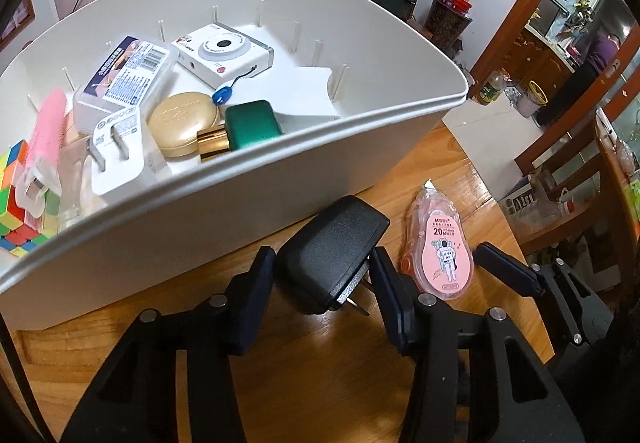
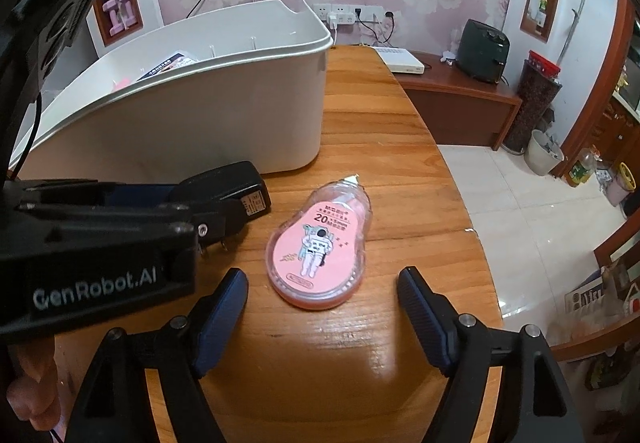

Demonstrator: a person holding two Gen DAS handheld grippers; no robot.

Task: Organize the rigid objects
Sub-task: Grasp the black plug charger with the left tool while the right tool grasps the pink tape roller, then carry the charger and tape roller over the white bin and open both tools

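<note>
My left gripper (image 1: 320, 275) is shut on a black plug adapter (image 1: 334, 251), held just above the wooden table (image 1: 320, 383) in front of the white bin (image 1: 224, 219). The adapter also shows in the right wrist view (image 2: 228, 191), in the left gripper (image 2: 208, 203). A pink correction tape dispenser (image 2: 318, 243) lies flat on the table; it also shows in the left wrist view (image 1: 438, 243). My right gripper (image 2: 322, 283) is open and empty, its fingers just short of the dispenser on either side.
The bin holds a white camera (image 1: 224, 51), a clear box (image 1: 124, 79), a gold case (image 1: 184, 123), a green box (image 1: 252, 123), a white plug (image 1: 116, 151), a pink brush (image 1: 46, 131) and a colour cube (image 1: 16, 199). The table edge (image 2: 476, 227) drops to the floor on the right.
</note>
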